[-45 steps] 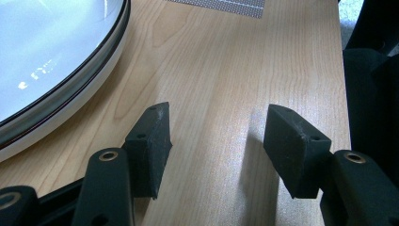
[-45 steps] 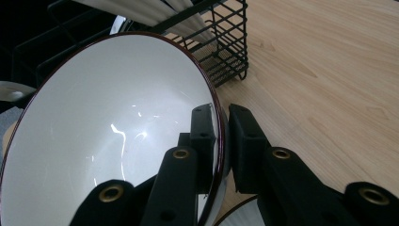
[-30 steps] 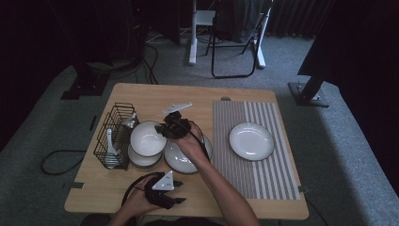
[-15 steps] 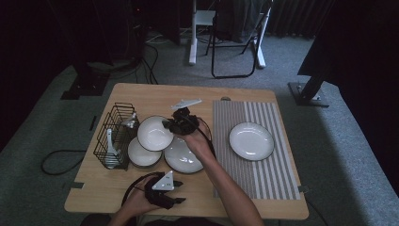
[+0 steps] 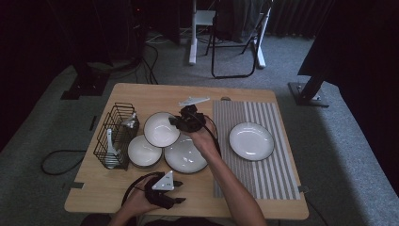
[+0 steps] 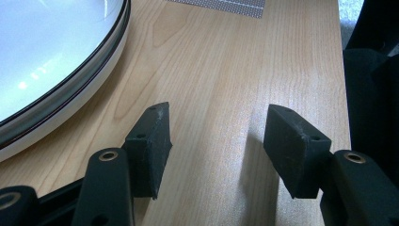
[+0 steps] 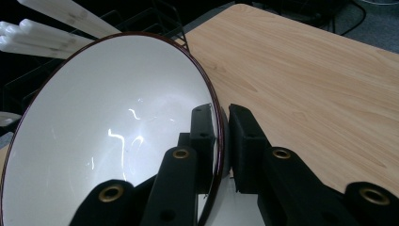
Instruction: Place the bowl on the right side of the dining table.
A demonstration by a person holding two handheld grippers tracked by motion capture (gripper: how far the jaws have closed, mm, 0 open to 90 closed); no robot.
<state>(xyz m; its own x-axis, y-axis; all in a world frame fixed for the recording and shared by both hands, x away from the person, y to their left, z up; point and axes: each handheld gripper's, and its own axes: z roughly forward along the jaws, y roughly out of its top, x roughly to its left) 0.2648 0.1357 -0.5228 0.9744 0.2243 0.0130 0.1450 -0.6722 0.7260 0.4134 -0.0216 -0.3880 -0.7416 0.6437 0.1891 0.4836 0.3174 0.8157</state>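
Note:
My right gripper [image 5: 175,122] is shut on the rim of a white bowl with a dark edge [image 5: 160,129], holding it tilted above the table's middle left. In the right gripper view the jaws [image 7: 223,136] pinch the bowl's rim [image 7: 108,136], one inside and one outside. Two more white bowls lie below it, a smaller one [image 5: 143,151] and a wider one [image 5: 184,155]. My left gripper [image 5: 181,193] rests near the front edge, open. In the left gripper view the open gripper [image 6: 216,141] is over bare wood, beside the wide bowl's edge [image 6: 47,61].
A black wire basket [image 5: 109,123] with white utensils stands at the table's left. A striped grey placemat [image 5: 277,174] covers the right side with a white plate [image 5: 251,141] on it. A folding chair [image 5: 235,42] stands on the carpet beyond the table.
My right gripper has carried the bowl up off the smaller bowl and a little right and farther away. The left gripper has stayed put.

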